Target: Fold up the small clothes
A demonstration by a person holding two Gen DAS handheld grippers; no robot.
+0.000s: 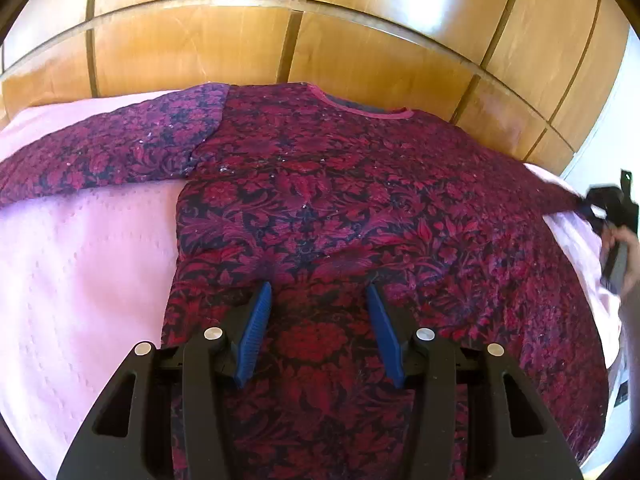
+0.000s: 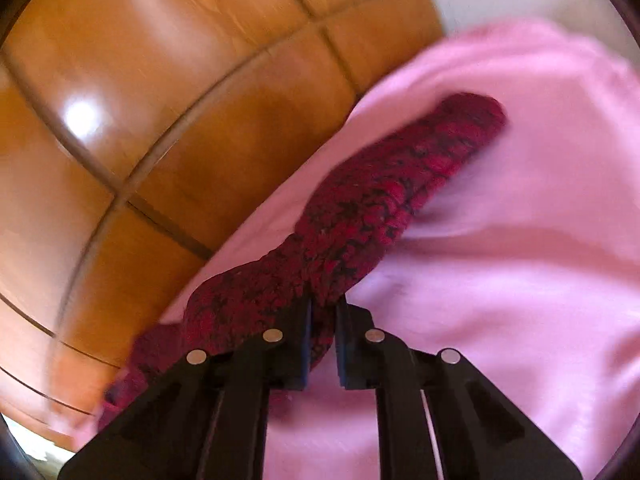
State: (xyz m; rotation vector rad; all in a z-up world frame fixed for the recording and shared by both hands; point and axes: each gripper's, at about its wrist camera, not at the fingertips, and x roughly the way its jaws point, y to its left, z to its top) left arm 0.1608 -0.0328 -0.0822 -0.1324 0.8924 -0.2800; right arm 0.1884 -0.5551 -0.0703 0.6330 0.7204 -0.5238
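A dark red floral long-sleeved top (image 1: 340,208) lies flat, neck toward the headboard, on a pink bedspread (image 1: 80,272). Its left sleeve (image 1: 100,152) stretches out to the left. My left gripper (image 1: 320,292) is open, its blue fingers (image 1: 256,328) resting low over the top's lower middle. My right gripper (image 2: 323,308) is shut on the top's right sleeve (image 2: 380,208), which is bunched and lifted off the bedspread (image 2: 520,280). In the left wrist view the right gripper (image 1: 608,208) shows at the far right, holding the sleeve end.
A glossy wooden panelled headboard (image 1: 280,40) stands right behind the bed; it also shows in the right wrist view (image 2: 140,120). A white wall (image 1: 600,152) is at the right. The bed's right edge lies close beside the right gripper.
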